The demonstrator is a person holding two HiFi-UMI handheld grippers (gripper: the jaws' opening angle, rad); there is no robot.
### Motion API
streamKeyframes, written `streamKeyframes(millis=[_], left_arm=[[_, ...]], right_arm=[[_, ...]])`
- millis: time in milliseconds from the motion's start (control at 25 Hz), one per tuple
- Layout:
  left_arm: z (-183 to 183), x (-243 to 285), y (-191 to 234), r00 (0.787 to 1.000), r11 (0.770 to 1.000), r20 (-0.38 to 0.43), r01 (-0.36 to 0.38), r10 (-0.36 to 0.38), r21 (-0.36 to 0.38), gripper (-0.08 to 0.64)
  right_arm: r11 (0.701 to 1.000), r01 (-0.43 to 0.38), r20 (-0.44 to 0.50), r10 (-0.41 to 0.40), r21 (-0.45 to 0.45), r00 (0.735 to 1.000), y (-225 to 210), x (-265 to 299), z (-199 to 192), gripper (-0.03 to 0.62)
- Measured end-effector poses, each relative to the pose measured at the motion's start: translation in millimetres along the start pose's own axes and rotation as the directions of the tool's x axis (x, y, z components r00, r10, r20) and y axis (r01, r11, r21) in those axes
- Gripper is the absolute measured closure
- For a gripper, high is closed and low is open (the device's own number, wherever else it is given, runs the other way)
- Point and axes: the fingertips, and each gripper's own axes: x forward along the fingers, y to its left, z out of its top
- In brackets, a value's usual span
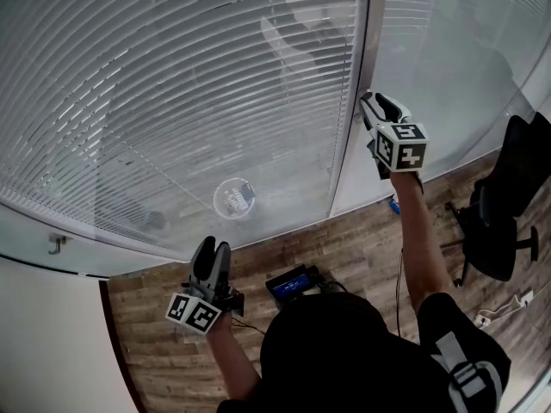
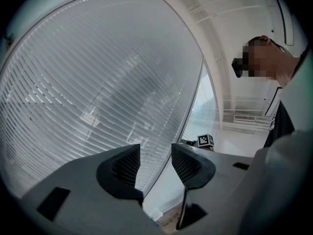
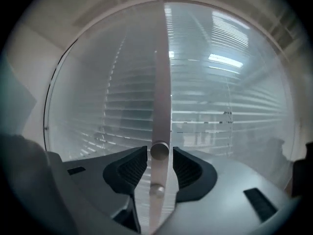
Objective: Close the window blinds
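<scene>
a: where are the blinds?
b: the blinds (image 1: 172,101) hang behind glass across the whole far side. they're lowered full length, with one wide panel on the left and a narrower one on the right. the slats run level, and dim shapes show through them.

a: what splits the two panels?
b: a pale upright post (image 1: 351,119). a small round knob (image 3: 159,151) sits on it, with a second knob (image 3: 156,190) just below.

a: and the tongs on that side?
b: the right gripper (image 1: 368,106) is raised on an outstretched arm to the post and points nearly level at it. its jaws stand apart with the upper knob between them. a sliver of gap shows on each side, so the pads don't press it.

a: the other one?
b: the left gripper (image 1: 213,249) is held low and nearer the person, well left of the post. it points level toward the wide panel. its jaws are apart too, with nothing between them but the slats beyond.

a: anything else around?
b: a wood floor (image 1: 362,239) runs along the foot of the glass. a small dark box (image 1: 293,284) lies on it between the two arms, and a black office chair (image 1: 504,213) stands at the far right. a plain white wall (image 1: 52,334) closes off the left side, with a small hook (image 1: 57,243) just above it.
</scene>
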Motion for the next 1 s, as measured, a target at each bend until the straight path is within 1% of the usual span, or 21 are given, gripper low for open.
streamKeyframes(millis=[40,120,200,280,360,400,440,480,520,560,600,640,720,800,880,1000], left_arm=[[0,1,-1,1.000,1.000,-0.001,0.001,-0.001,0.001,0.362],[-2,1,-4,1.000,1.000,-0.004,0.005,-0.005,0.003,0.362],[-4,2,-5,1.000,1.000,-0.007,0.005,-0.005,0.003,0.362],[-5,1,-3,1.000,1.000,-0.006,0.001,-0.001,0.001,0.362],[-5,1,-2,1.000,1.000,-0.004,-0.009,0.009,-0.001,0.362],[-5,0,-2,1.000,1.000,-0.003,-0.013,0.013,-0.002,0.362],[-6,0,-3,1.000,1.000,-0.003,-0.015,0.015,-0.002,0.362],[-7,-1,-4,1.000,1.000,-0.003,-0.017,0.017,-0.003,0.362],[-9,-2,-5,1.000,1.000,-0.002,-0.017,0.017,-0.002,0.362],[-11,-3,-6,1.000,1.000,-0.002,-0.018,0.018,-0.002,0.362],[-13,-4,-7,1.000,1.000,-0.002,-0.019,0.019,-0.001,0.362],[-15,-3,-9,1.000,1.000,-0.003,-0.020,0.020,0.001,0.362],[-16,1,-14,1.000,1.000,-0.012,-0.024,0.024,0.004,0.362],[-17,3,-18,0.999,1.000,-0.022,-0.029,0.029,0.010,0.362],[-20,2,-21,0.999,0.999,-0.029,-0.034,0.034,0.015,0.362],[-25,-2,-27,0.998,0.999,-0.045,-0.046,0.046,0.014,0.362]], right_arm=[[0.997,0.015,-0.007,-0.016,-0.077,1.000,3,2,2,0.443],[0.987,0.025,-0.021,-0.028,-0.157,0.999,5,6,2,0.443],[0.981,0.039,-0.041,-0.047,-0.191,0.998,4,7,-2,0.447],[0.984,0.045,-0.051,-0.055,-0.171,0.997,1,9,-6,0.462],[0.995,0.035,-0.052,-0.040,-0.092,0.998,0,11,-8,0.463],[0.999,0.021,-0.053,-0.022,-0.025,0.998,-1,12,-9,0.465],[0.998,0.000,-0.053,0.003,0.060,0.999,-1,12,-9,0.465],[0.988,-0.026,-0.047,0.033,0.155,0.998,-2,12,-10,0.465],[0.968,-0.055,-0.037,0.066,0.245,0.997,-1,11,-11,0.465],[0.944,-0.084,-0.021,0.096,0.318,0.995,0,10,-12,0.465],[0.923,-0.111,-0.004,0.121,0.369,0.993,1,10,-11,0.465],[0.908,-0.133,0.009,0.141,0.398,0.990,1,10,-11,0.465],[0.895,-0.164,0.023,0.169,0.415,0.985,0,9,-14,0.463],[0.885,-0.172,0.038,0.173,0.432,0.984,-6,2,-21,0.463],[0.868,-0.170,0.058,0.162,0.466,0.985,-13,-11,-31,0.463],[0.825,-0.187,0.071,0.176,0.533,0.982,-19,-28,-55,0.463]])
